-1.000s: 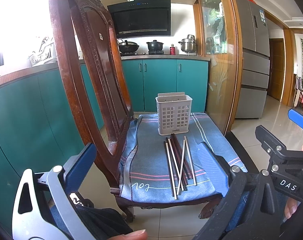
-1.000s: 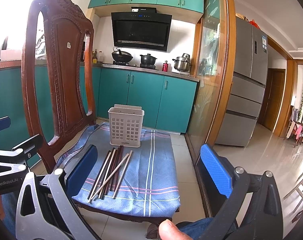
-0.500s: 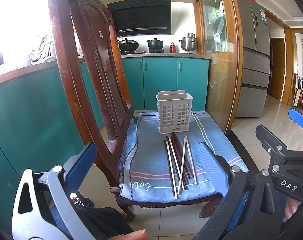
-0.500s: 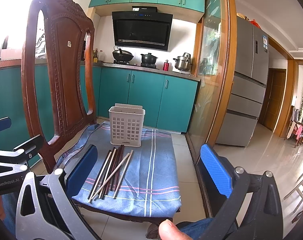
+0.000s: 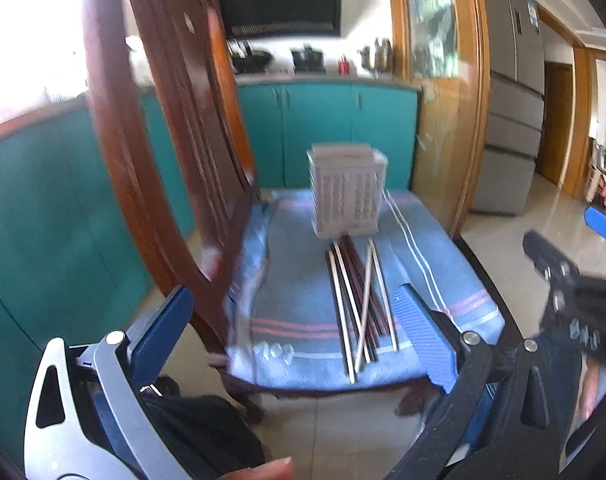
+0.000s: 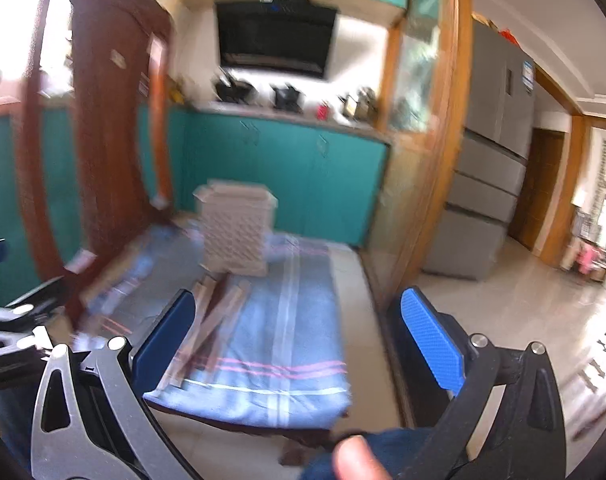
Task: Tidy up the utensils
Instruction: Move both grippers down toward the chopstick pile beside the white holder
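I hold both grippers low in front of a carved wooden chair (image 5: 159,128), pointing forward along its seat, which a blue striped cloth (image 5: 303,300) covers. My left gripper (image 5: 291,332) has its jaws spread wide with nothing between them, the blue pads framing the near end of the chopsticks (image 5: 359,304). My right gripper (image 6: 299,336) is likewise wide apart and holds nothing, its left pad overlapping the chopsticks in its own view. The chopsticks, dark and pale, lie loose in a rough bundle on the cloth, one pale stick crossing the others, their far ends just in front of the white perforated utensil basket (image 5: 347,196), which stands upright toward the back of the seat. Compared with half a second ago, both views have gone blurred and the chair, basket and chopsticks sit larger and closer, so both grippers have moved in toward the seat. The lettering on either gripper is now too smeared to read.
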Demonstrator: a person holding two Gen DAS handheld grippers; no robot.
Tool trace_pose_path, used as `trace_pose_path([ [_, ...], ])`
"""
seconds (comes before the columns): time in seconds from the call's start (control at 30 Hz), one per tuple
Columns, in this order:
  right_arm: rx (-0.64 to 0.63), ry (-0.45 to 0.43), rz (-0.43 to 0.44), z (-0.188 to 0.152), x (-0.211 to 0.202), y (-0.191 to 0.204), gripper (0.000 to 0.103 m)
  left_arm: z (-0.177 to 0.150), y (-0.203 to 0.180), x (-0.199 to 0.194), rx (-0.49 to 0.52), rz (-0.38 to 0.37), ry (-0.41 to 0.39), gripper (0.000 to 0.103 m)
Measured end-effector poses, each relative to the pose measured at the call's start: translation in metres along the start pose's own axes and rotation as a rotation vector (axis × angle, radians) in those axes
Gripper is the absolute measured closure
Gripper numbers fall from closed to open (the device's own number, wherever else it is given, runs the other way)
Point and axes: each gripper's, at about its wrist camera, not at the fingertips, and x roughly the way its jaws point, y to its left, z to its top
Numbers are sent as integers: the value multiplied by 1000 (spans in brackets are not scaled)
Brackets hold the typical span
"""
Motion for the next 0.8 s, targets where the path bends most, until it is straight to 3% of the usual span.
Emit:
trace_pose_path([
  [0.1, 78, 151, 44, -9, 48, -16, 3, -10, -2, 32, 16, -47, 93, 3],
  [0.13, 108, 208, 70, -13, 66, -20, 8, -15, -2, 47, 20, -49, 130, 3],
  [0.2, 149, 339, 145, -24, 107, -23, 27, -20, -3, 67, 27, -70, 180, 10],
  [0.27, 183, 406, 196, -30, 138, -21, 56, -22, -2, 91, 26, -100, 238, 24],
  [0.3, 198, 424, 221, -31, 150, -18, 59, -23, 0, 101, 17, -115, 263, 38],
  [0.33, 208, 457, 280, -29, 171, -13, 62, -22, 1, 112, 4, -135, 286, 52],
  [0.4, 173, 502, 339, -22, 200, 3, 62, -15, 3, 142, -34, -206, 348, 58],
  [0.5, 120, 549, 372, -8, 239, 30, 62, -4, -4, 182, -15, -257, 400, 58],
  [0.6, 87, 648, 424, 1, 290, 61, 62, 7, -9, 221, 51, -233, 432, 58],
  [0.73, 2, 718, 396, 2, 331, 88, 62, 14, -11, 255, 71, -270, 495, 58],
  [0.8, 0, 713, 408, 3, 340, 90, 67, 18, -17, 273, 94, -278, 524, 58],
])
